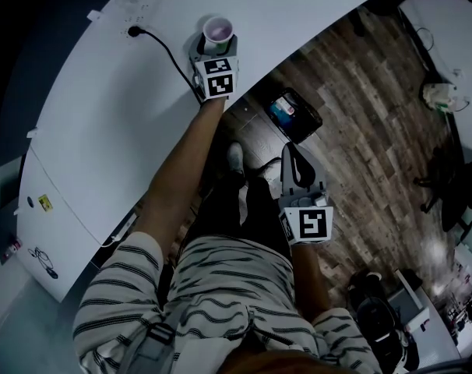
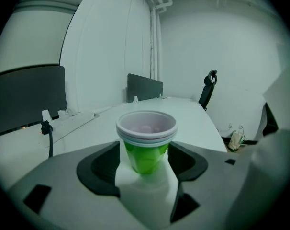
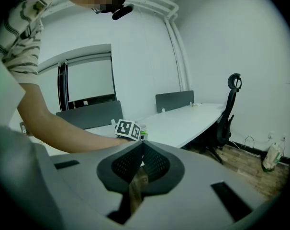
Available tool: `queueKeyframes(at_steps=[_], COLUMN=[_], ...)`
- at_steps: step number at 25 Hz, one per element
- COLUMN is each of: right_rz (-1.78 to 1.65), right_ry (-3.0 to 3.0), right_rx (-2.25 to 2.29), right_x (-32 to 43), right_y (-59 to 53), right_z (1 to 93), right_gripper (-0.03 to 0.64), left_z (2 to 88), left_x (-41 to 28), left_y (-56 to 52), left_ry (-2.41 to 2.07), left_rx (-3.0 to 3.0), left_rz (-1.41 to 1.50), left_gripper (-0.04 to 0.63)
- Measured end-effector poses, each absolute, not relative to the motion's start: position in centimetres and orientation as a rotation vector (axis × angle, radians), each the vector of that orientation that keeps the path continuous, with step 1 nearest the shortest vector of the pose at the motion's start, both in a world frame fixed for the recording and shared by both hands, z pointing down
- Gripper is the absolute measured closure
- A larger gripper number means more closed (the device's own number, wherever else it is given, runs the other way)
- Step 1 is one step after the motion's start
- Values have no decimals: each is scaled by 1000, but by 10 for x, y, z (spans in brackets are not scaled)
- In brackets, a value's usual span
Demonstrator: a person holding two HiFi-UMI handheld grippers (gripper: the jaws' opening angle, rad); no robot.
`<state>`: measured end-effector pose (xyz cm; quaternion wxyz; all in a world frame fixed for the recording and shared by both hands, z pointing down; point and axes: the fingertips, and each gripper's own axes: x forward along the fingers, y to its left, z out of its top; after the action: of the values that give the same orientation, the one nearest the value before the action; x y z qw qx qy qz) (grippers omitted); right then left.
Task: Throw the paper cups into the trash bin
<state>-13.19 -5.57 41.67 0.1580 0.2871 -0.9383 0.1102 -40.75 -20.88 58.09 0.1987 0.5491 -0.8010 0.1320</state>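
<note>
A green paper cup (image 1: 218, 31) with a white rim stands upright near the edge of the white table (image 1: 103, 123). My left gripper (image 1: 217, 44) reaches over that edge, and its jaws close in on the cup from both sides. In the left gripper view the dark pads (image 2: 104, 169) press on the green cup (image 2: 146, 150) just under its rim. My right gripper (image 1: 297, 156) hangs shut and empty over the wooden floor; its pads (image 3: 157, 162) meet. A black bin-like container (image 1: 295, 115) with something blue inside sits on the floor below the table edge.
A black cable (image 1: 164, 51) runs across the table to a plug just left of the cup. Grey dividers (image 2: 144, 86) stand on the far side of the table. An office chair (image 3: 229, 104) stands at the table's end. The person's legs and shoe (image 1: 234, 160) are under me.
</note>
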Motion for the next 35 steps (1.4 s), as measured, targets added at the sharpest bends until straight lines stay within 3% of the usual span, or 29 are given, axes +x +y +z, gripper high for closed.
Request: queueKeyframes(at_steps=[35], right_rz=[300], right_ry=[-2736], right_rx=[912], right_x=[-112], right_y=[-61], right_z=[385], right_gripper=[607], left_z=[510], left_x=[-389], left_y=[-194], left_ry=[-2288], left_rx=[1557], left_rz=[273], left_gripper=[313])
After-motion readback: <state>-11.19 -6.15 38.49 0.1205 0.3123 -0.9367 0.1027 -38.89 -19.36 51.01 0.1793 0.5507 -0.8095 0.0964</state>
